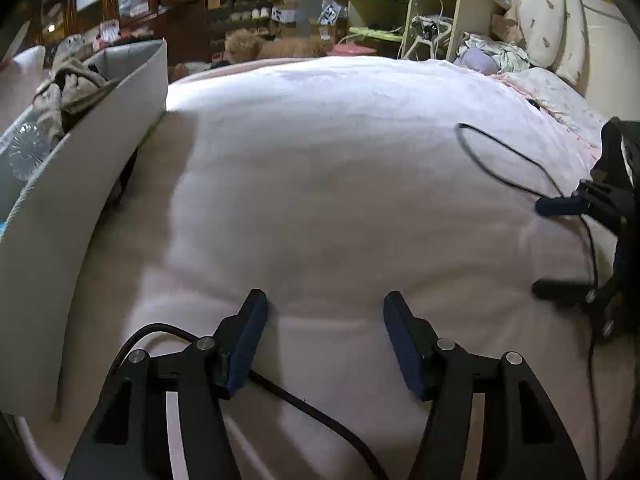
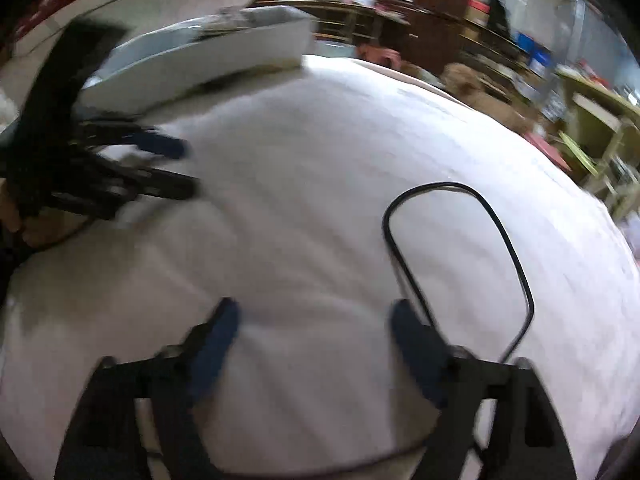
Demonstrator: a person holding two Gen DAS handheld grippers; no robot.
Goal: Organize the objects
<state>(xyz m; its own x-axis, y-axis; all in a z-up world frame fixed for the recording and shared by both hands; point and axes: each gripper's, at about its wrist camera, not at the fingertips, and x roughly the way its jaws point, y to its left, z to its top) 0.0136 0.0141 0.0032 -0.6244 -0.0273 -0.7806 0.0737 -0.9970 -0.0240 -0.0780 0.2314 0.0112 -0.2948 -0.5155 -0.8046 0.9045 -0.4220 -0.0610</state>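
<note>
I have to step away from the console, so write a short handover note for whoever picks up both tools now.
Left tool: open, holding nothing, low over the white bedcover.
Right tool: open, holding nothing, also low over the bedcover; its view is motion-blurred.
The grey storage box sits on the bed to the left tool's left. It already holds crumpled fabric and a clear, cut-glass-looking item.
A black cable lies looped on the cover in front of the right tool.
Done: some items are in the box.
Left: no other loose objects show on the cover, so check beyond these views.
</note>
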